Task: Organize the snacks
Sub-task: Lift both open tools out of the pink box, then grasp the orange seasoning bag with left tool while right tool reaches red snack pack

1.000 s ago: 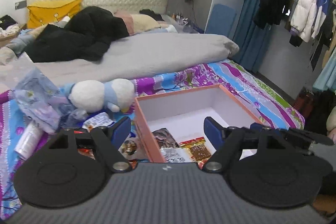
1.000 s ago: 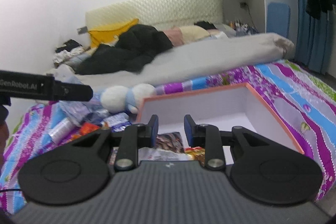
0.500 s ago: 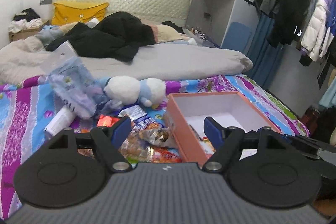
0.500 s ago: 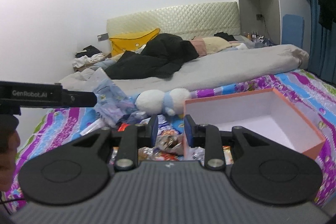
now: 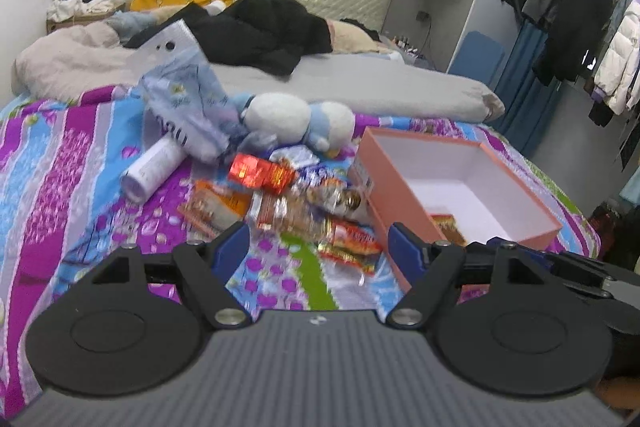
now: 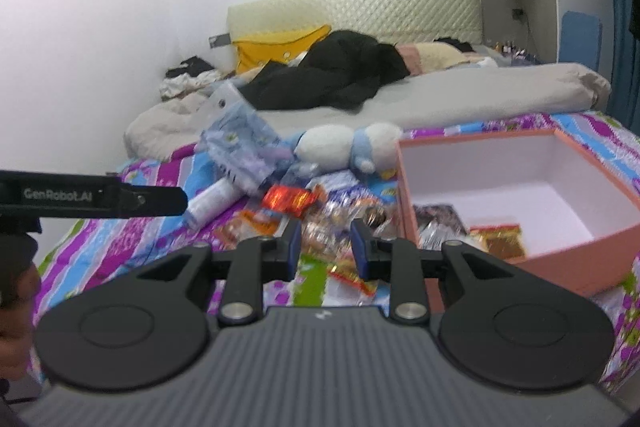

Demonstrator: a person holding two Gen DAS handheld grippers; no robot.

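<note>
A pile of snack packets (image 5: 296, 199) lies on the flowered bedspread, left of an open pink box (image 5: 384, 187). A red foil packet (image 5: 260, 173) tops the pile. Inside the box lie a red-gold packet (image 6: 500, 239) and a dark packet (image 6: 438, 219). My left gripper (image 5: 318, 243) is open wide and hangs just short of the pile's near edge, holding nothing. My right gripper (image 6: 326, 239) has a narrow gap between its pads, also empty, and points at the pile (image 6: 340, 215) beside the box (image 6: 520, 263). A black finger of the left gripper (image 6: 152, 201) crosses the right wrist view at the left.
A white and blue plush toy (image 5: 296, 119), a blue floral bag (image 5: 188, 103) and a white tube (image 5: 154, 167) lie behind the pile. A grey duvet (image 5: 360, 83) and dark clothes (image 5: 260, 31) cover the far bed. Coats hang at the right (image 5: 616, 59).
Both views have swung left from the pink box toward the snack pile and sunk a little. The box now sits at the right of each view. Neither gripper's gap has changed.
</note>
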